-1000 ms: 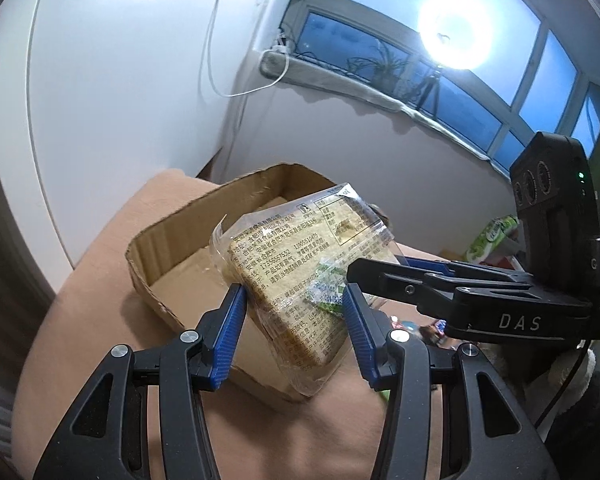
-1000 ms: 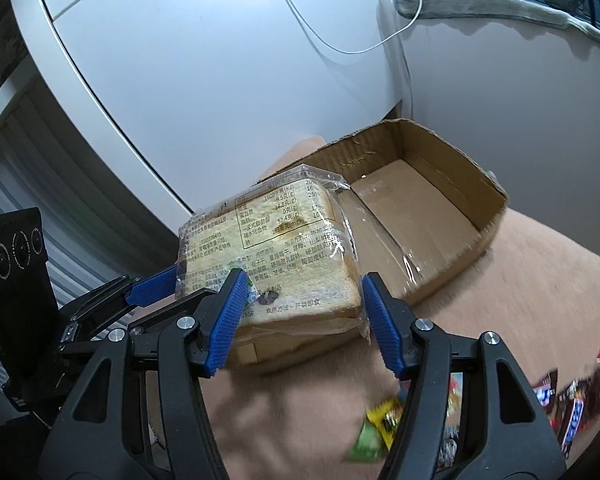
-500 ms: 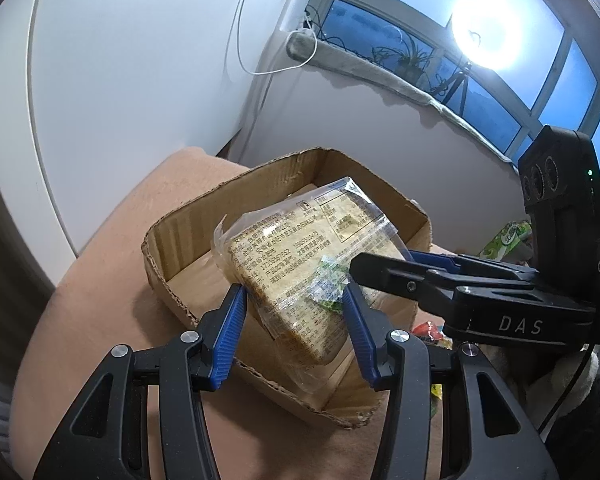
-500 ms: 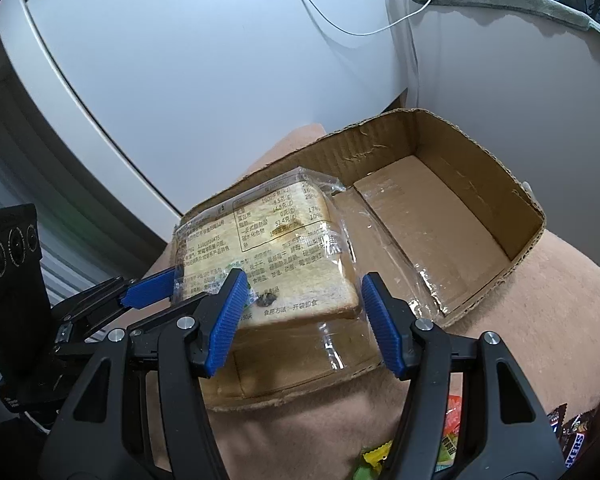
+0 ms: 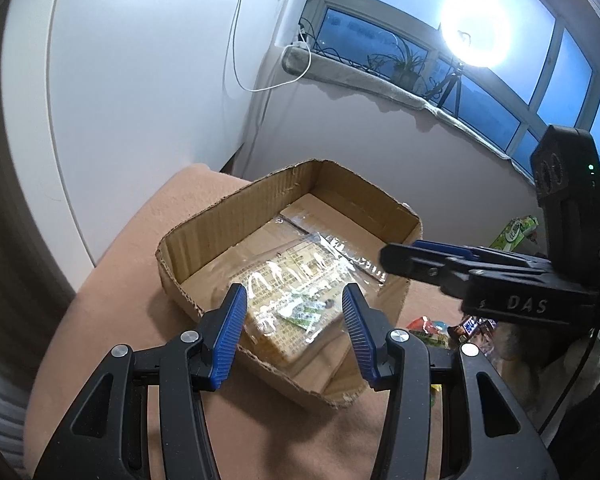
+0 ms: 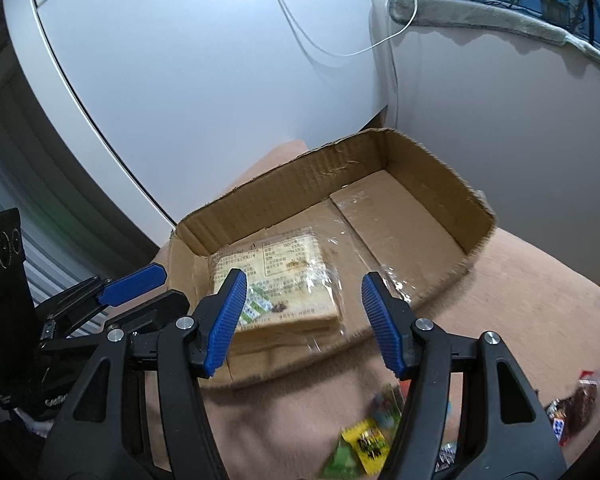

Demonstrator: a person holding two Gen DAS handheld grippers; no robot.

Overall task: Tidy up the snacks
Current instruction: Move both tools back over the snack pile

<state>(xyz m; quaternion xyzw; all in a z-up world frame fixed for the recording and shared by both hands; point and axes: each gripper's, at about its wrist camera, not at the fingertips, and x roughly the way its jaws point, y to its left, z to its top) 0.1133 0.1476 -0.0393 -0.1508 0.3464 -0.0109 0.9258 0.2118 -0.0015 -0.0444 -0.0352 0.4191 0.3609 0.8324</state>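
Observation:
A clear-wrapped pack of sliced bread (image 5: 296,304) (image 6: 276,276) lies flat on the floor of an open cardboard box (image 5: 204,228) (image 6: 440,168), at its near end. My left gripper (image 5: 292,332) is open just above the box's near rim, its blue pads apart on either side of the bread. My right gripper (image 6: 304,320) is open too, above the near rim, and touches nothing. Each gripper shows in the other's view, the right one (image 5: 420,256) and the left one (image 6: 132,284).
The box sits on a peach-coloured cloth surface (image 5: 112,280) (image 6: 540,300) near a white wall. Loose snack packets lie on the cloth: (image 6: 364,444), (image 6: 580,404), (image 5: 432,326), and a green carton (image 5: 516,234). The box's far half holds nothing.
The bread pack, held up between both grippers, came down into the box. Both grippers opened and let it go; it now lies flat on the box floor.

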